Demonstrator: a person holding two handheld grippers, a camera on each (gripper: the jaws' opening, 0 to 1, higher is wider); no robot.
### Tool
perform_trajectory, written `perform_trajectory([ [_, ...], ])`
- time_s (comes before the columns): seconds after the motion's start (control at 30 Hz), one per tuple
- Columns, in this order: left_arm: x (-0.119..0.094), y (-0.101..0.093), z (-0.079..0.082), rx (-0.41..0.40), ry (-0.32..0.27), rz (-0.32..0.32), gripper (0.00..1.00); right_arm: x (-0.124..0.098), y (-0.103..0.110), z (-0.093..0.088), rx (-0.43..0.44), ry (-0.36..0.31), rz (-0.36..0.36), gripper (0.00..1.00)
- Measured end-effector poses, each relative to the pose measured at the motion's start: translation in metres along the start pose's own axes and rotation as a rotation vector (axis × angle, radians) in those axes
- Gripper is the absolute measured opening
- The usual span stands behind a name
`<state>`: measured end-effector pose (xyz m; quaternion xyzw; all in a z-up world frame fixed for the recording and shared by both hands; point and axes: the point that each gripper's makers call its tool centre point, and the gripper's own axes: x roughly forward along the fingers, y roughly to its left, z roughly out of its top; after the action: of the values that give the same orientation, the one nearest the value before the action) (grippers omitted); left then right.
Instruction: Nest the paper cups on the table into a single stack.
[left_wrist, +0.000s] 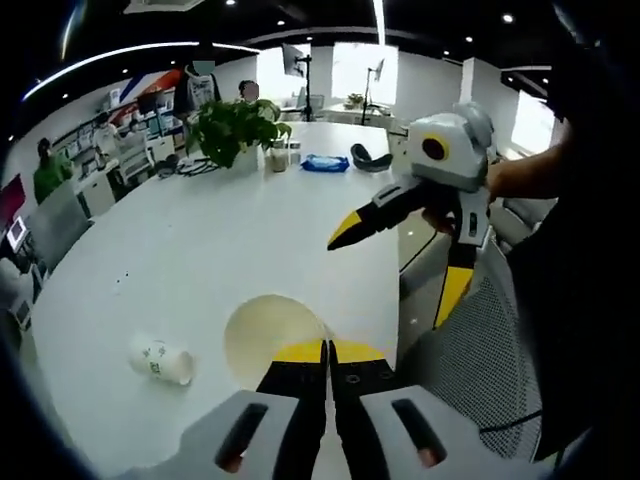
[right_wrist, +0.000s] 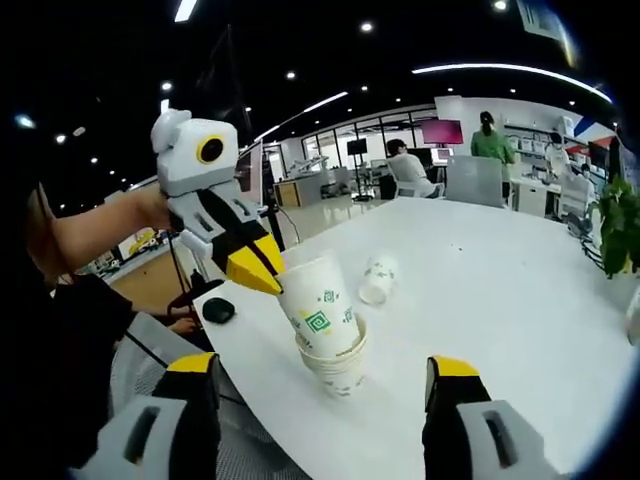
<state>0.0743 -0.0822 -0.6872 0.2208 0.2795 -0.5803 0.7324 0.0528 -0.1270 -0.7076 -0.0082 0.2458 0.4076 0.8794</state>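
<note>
Where the white table (right_wrist: 520, 300) is curving along its near edge, a paper cup stack (right_wrist: 332, 362) is standing upright, close to that edge. Largest item: table, w/ a person's bare forearm and dark sleeve reaching in beside it in both views.

Left gripper (right_wrist: 255, 272): seen in the right gripper view, its yellow-tipped jaws are clenching the rim of the top cup (right_wrist: 322, 310), which is sitting tilted and only partly down in the stack. In the left gripper view the same cup (left_wrist: 272, 335) is showing its open mouth just beyond the jaws, which are lying pressed together at the bottom of that view.

Right gripper (right_wrist: 326, 395): jaws are standing wide apart, released, on either side of the stack w/o touching it. In the left gripper view it (left_wrist: 390, 265) is hanging over the table's right edge, jaws spread.

A lone cup (right_wrist: 377, 279) is lying on its side further in from the edge, apart from the stack; it (left_wrist: 162, 361) is resting near the table's near-left edge in the left gripper view.

Far end of table: potted plant (left_wrist: 236, 128), a blue packet (left_wrist: 325, 163), a dark curved object (left_wrist: 371, 158).
</note>
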Motion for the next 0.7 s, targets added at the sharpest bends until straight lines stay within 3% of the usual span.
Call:
perform_trajectory([
  [0.33,0.021,-0.003,-0.017,0.153,0.12,0.004,0.0,0.001,0.0,-0.005,0.004,0.011,0.004,0.84],
  [0.7,0.038,0.0,-0.035,0.252,0.222,-0.017,0.0,0.001,0.0,-0.009,0.01,0.018,0.005,0.84],
])
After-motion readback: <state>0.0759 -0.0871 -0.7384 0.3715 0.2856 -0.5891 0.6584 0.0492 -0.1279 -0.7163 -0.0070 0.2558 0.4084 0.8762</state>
